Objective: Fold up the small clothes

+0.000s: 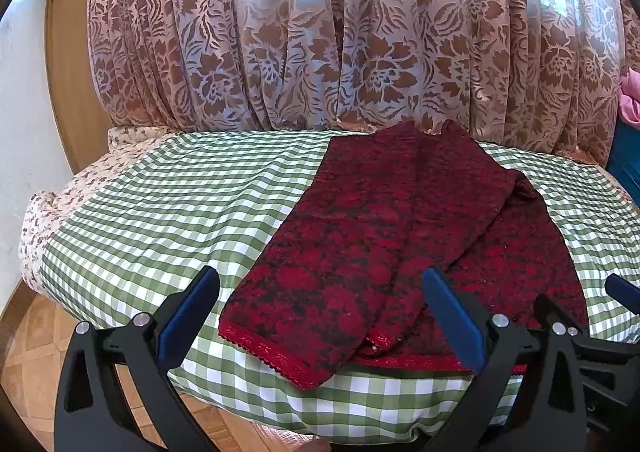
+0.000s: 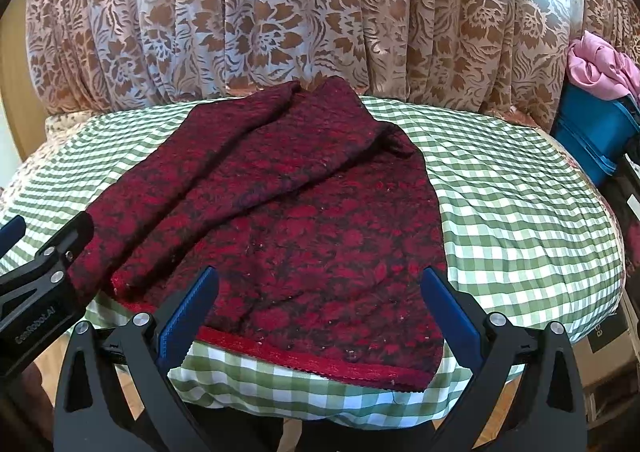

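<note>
Hovering at the near edge of the checked cushion, the left gripper and right gripper both stand wide open, holding nothing. The red garment lies partly folded, its hem nearest. Pinching only the top layer, or snagging the cushion cover, could undo the fold.

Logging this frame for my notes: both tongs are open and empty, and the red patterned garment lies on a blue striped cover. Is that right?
Not quite: the cover is green and white checked, not blue striped, as the right wrist view shows plainly. The rest holds: the left tongs and right tongs are open and empty, and the red patterned garment lies on that cover.
</note>
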Demonstrator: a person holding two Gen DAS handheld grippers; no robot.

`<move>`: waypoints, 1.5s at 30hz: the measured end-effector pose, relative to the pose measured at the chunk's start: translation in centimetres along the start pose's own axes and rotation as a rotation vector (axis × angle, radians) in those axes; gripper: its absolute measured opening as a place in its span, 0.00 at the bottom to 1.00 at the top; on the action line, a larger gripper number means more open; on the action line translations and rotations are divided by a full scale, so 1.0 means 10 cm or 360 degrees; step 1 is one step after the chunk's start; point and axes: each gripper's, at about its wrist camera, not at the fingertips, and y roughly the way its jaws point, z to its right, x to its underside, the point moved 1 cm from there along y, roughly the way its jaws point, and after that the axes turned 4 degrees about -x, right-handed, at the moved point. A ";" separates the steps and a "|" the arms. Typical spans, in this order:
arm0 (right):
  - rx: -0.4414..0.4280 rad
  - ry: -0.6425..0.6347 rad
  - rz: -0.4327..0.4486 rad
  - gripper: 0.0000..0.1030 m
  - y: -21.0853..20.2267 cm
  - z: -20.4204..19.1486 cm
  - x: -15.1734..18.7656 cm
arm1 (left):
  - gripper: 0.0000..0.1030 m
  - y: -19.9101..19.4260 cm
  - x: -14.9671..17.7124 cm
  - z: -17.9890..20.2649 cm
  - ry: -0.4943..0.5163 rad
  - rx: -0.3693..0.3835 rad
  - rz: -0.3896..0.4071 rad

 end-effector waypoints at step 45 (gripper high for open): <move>-0.0185 -0.0024 -0.0001 0.97 0.17 -0.06 -0.03 | 0.98 0.22 0.06 -0.08 -0.0013 0.0043 -0.0103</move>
